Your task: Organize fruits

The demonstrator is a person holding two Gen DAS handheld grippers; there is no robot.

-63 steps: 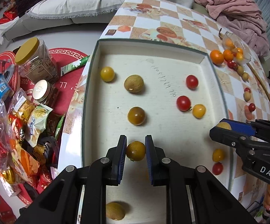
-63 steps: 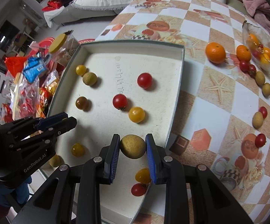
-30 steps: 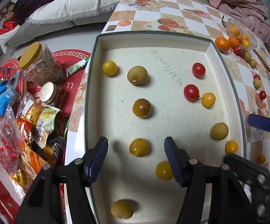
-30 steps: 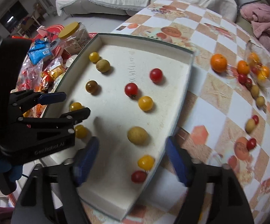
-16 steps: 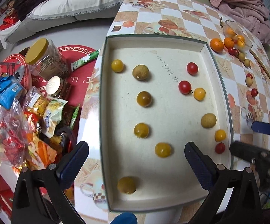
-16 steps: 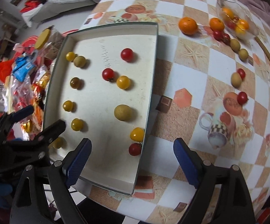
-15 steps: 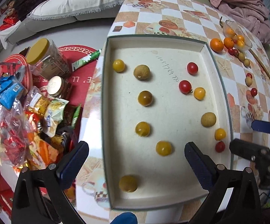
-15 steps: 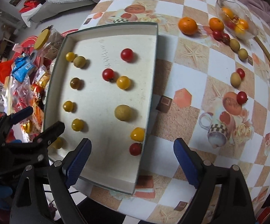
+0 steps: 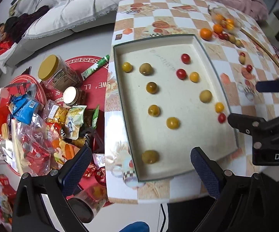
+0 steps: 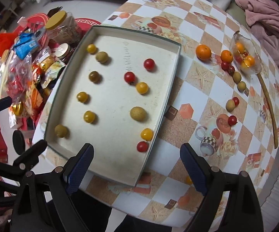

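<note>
A cream tray with a green rim [image 9: 118, 77] [image 10: 135, 29] lies on the checked table. It holds several small fruits: yellow tomatoes [image 9: 172, 123], red tomatoes [image 9: 181, 73] and brown longans [image 10: 138, 113]. My left gripper [image 9: 140, 166] hangs well above the tray's near left corner, open wide with nothing between its fingers. My right gripper [image 10: 136, 160] hovers over the tray's near right corner, also open and holding nothing. Each gripper shows at the edge of the other's view: the right gripper [image 9: 243, 102], the left gripper [image 10: 28, 121].
Loose fruit lies on the table right of the tray: an orange [image 10: 203, 52], tomatoes and longans beside a glass bowl [image 10: 244, 56] and a wooden stick [image 10: 268, 104]. Snack bags [image 9: 42, 119] and jars [image 9: 56, 73] crowd the floor at the left. A pink blanket [image 10: 270, 25] lies at the far right.
Both grippers let go of their fruit, a yellow tomato on the left and a longan on the right. They opened wide and rose away from the tray. The fruits lie still.
</note>
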